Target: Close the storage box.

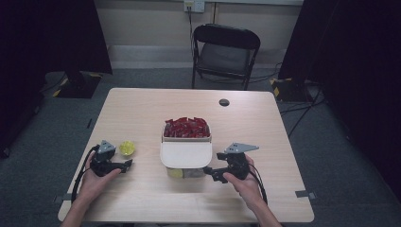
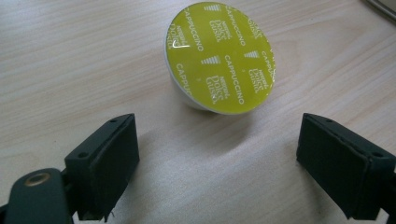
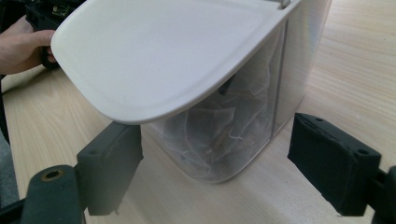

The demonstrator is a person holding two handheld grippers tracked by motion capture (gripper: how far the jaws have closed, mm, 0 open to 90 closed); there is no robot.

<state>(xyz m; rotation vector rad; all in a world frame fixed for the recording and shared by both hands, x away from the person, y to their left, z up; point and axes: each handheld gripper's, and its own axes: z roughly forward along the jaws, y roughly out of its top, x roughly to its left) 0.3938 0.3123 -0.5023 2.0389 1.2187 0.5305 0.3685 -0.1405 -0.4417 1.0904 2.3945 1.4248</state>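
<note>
On the left of the table, the yellow capsule is seen lying tilted on its side just ahead of the left gripper, whose jaws are spread wide with nothing held. If the pads are closed on its rounded wall, the capsule could be squeezed out and rolled away. At the centre, the container is partly covered by its white lid; its clear lower compartment is veiled by crumpled sachets. On the right, the right gripper is held open and empty just beside the container; the lid could be knocked by it.
</note>
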